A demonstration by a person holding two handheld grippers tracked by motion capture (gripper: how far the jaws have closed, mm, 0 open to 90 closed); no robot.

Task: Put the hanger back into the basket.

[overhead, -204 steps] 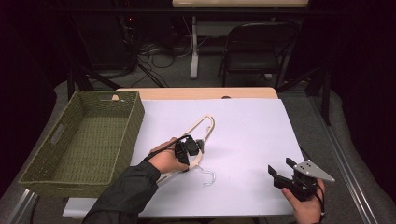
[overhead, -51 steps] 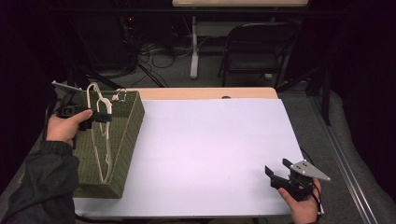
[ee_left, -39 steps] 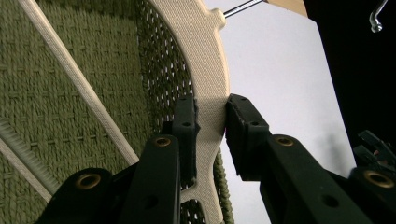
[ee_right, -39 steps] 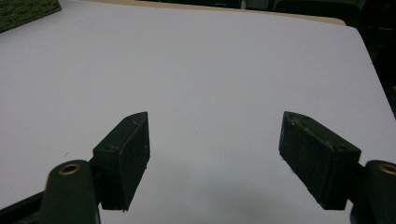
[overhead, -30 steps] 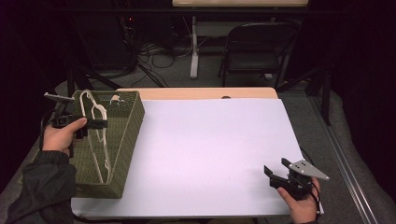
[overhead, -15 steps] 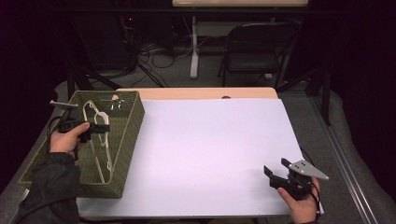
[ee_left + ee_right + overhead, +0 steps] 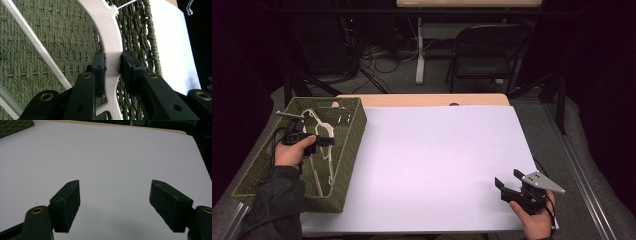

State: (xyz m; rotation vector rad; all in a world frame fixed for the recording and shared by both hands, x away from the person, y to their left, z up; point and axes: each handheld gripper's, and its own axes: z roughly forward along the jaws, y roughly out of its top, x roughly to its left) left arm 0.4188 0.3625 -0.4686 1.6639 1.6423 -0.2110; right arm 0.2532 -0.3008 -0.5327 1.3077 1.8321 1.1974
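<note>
Lowered since a moment ago, white hanger (image 7: pixel 323 150) now down inside green woven basket (image 7: pixel 346 150) at counter's left, left gripper (image 7: pixel 319 140) fingers clamped on its shoulder, release likely next; right gripper (image 7: pixel 507 189) fingers apart, idle over white counter (image 7: pixel 437 160).

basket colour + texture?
Olive green, woven cord. The basket shows best in the left gripper view, behind the white hanger.

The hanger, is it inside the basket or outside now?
Inside: the hanger lies within the basket walls, clamped by the left hand-held gripper.
</note>
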